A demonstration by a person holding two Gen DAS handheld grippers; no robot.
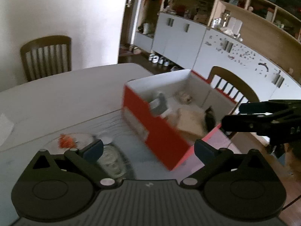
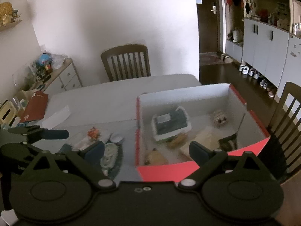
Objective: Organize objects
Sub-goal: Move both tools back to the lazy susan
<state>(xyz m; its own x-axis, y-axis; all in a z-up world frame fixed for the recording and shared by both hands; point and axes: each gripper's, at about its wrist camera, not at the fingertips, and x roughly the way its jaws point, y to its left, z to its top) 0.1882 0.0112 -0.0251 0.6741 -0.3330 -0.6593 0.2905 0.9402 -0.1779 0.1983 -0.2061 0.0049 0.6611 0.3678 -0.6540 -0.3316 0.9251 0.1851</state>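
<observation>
While both grippers' jaws gape empty, red box (image 2: pixel 169 171) on table (image 2: pixel 112 98), small items inside.

Wide-spread right gripper (image 2: pixel 147 150) above red box (image 2: pixel 169 171)

From my seat I see a wooden slat-back chair (image 2: pixel 126 62) against the white wall behind the table. A low white drawer unit (image 2: pixel 65 77) at the left carries a small globe (image 2: pixel 43 59) and clutter. Along the right, white cupboards (image 2: pixel 263 45) stand over a row of shoes (image 2: pixel 252 72) on the dark floor.
</observation>
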